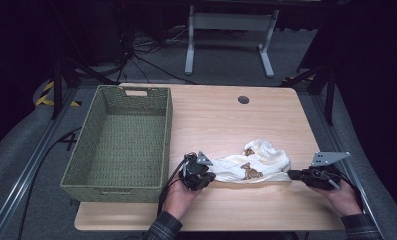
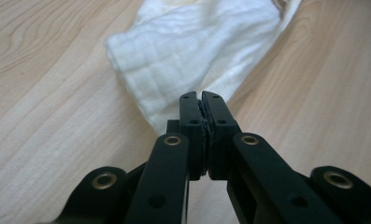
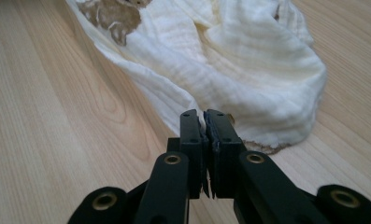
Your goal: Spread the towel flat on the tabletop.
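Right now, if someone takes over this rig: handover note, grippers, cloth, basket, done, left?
Left gripper: shut on the left end of the white cloth, per the left gripper view.
Right gripper: shut on the cloth's right end.
Cloth: crumpled, with brown patches, lying on the wooden table between the two grippers, stretched a little along its near edge.
Green wicker basket: left of the cloth, nothing in it.
Done: both ends pinched.
Left: probably spread or fold the cloth, then perhaps put it in the basket.

basket [image 1: 121,145]: green wicker (left side) | table [image 1: 221,120]: wood
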Tool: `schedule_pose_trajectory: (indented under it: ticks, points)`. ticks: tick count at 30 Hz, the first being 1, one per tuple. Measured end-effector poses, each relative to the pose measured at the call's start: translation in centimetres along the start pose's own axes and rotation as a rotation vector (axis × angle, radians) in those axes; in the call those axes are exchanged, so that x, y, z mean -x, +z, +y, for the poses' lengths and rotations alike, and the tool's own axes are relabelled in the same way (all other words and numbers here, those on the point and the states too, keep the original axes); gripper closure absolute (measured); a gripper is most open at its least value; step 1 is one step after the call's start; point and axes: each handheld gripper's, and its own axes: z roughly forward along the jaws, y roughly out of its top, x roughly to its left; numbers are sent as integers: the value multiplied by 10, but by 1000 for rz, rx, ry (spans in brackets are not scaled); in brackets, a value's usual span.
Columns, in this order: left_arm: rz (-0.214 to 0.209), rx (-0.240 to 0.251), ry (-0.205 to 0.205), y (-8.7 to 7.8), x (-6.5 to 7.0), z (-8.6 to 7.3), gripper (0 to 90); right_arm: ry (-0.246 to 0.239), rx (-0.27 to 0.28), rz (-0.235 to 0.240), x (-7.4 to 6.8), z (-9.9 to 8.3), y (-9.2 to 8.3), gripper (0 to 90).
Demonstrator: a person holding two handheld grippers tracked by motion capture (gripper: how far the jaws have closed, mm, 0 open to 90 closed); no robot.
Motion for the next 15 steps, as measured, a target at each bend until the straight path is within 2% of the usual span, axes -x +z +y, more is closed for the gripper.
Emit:
schedule_pose_trajectory:
  ticks: [3, 12, 14, 15]
  points:
    - [-9, -4, 11, -3, 7, -2, 879, 5, 3, -4, 0, -7, -6, 863]
    - [-86, -51, 6, 0, 25, -22, 874, 0, -23, 35, -14, -23, -14, 859]
    - [-78, -57, 12, -1, 27, -23, 833, -8, -36, 48, -16, -25, -14, 835]
    - [-77, -49, 13, -1, 27, -23, 800, -5, -44, 54, -18, -26, -13, 794]
